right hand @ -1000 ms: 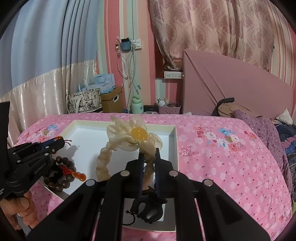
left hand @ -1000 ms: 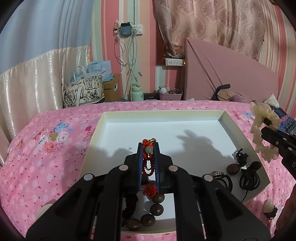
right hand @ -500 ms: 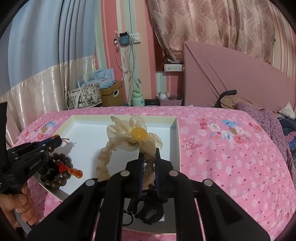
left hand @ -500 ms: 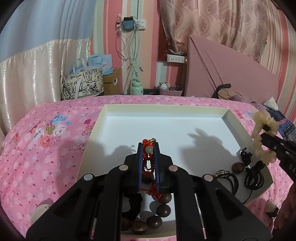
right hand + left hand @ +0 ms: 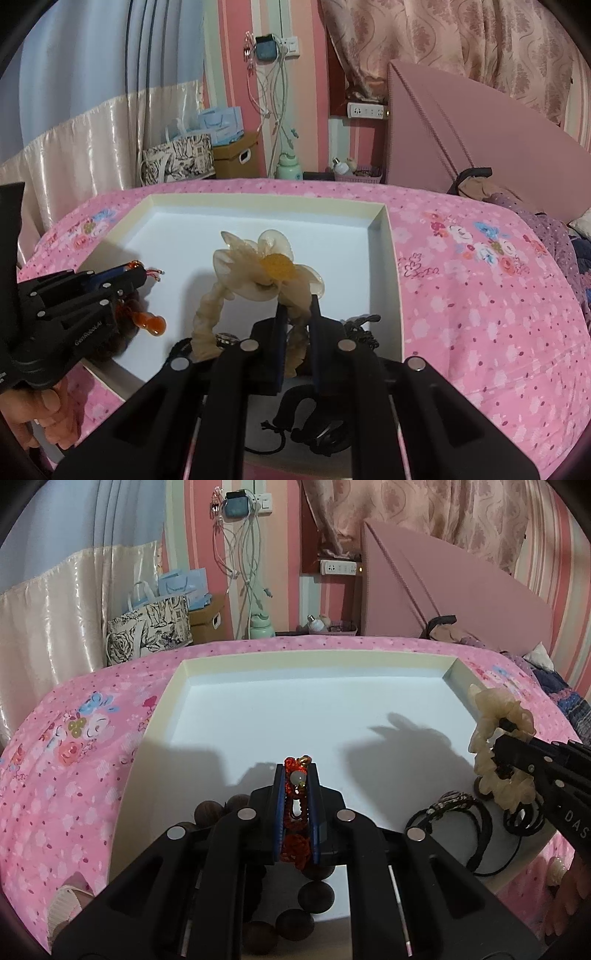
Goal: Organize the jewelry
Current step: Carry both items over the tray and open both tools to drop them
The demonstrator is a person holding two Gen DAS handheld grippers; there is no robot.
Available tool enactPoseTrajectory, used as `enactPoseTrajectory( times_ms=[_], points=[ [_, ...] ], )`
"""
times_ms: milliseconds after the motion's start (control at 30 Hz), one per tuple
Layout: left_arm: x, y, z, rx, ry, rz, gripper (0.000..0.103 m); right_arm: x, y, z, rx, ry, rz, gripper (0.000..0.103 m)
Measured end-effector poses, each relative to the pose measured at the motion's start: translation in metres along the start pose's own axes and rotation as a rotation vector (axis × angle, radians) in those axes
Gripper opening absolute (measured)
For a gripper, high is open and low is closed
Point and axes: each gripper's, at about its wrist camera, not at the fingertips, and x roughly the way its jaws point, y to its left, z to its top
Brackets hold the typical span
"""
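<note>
Since the earlier frames you had brought both grippers lower toward the tray, so the dark wooden beads that hung clear now sat at the tray floor and the tray filled more of each view.

Pink floral bedspread (image 5: 66, 760) covered the bed under everything. On it lay the shallow cream-walled tray with a white floor (image 5: 295, 716), mostly bare across its middle and far side.

Your left gripper (image 5: 295, 775) had its fingers clenched on the red knotted cord of a dark wooden bead bracelet (image 5: 293, 812); the cord ran up between the blue pads, a pale bead and a gold bit at the tips. The big brown beads (image 5: 316, 895) trailed below, at the tray's near-left edge. From the right wrist view an orange gourd-shaped charm (image 5: 149, 325) hung under that gripper.

Your right gripper (image 5: 295, 306) was clamped on the cream ruffled hair tie with a translucent flower and amber centre (image 5: 266, 269); the flower stood above the fingertips, the ruffled loop drooping to the left, over the tray's near-right part.

Black cord pieces (image 5: 454, 819) lay in the tray's near-right corner, just beside the hair tie.
</note>
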Motion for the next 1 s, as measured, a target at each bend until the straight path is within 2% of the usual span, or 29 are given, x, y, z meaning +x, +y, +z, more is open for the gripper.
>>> enactPoseTrajectory(
  times_ms=[667,867,933,1000],
  points=[
    [0.003,-0.001,-0.006,-0.007,-0.005,0.034,0.01,0.003,0.003,-0.005,-0.028,-0.002,-0.036,0.014],
    [-0.001,0.002,-0.006,-0.025,-0.026,0.036,0.017,-0.001,0.004,-0.004,-0.038,-0.014,-0.041,0.014],
    [-0.003,0.003,-0.007,-0.024,-0.028,0.039,0.02,-0.004,0.004,-0.003,-0.044,-0.022,-0.046,0.022],
    [-0.005,0.005,-0.009,-0.022,-0.031,0.043,0.023,-0.008,0.006,-0.002,-0.052,-0.035,-0.06,0.023]
  ],
)
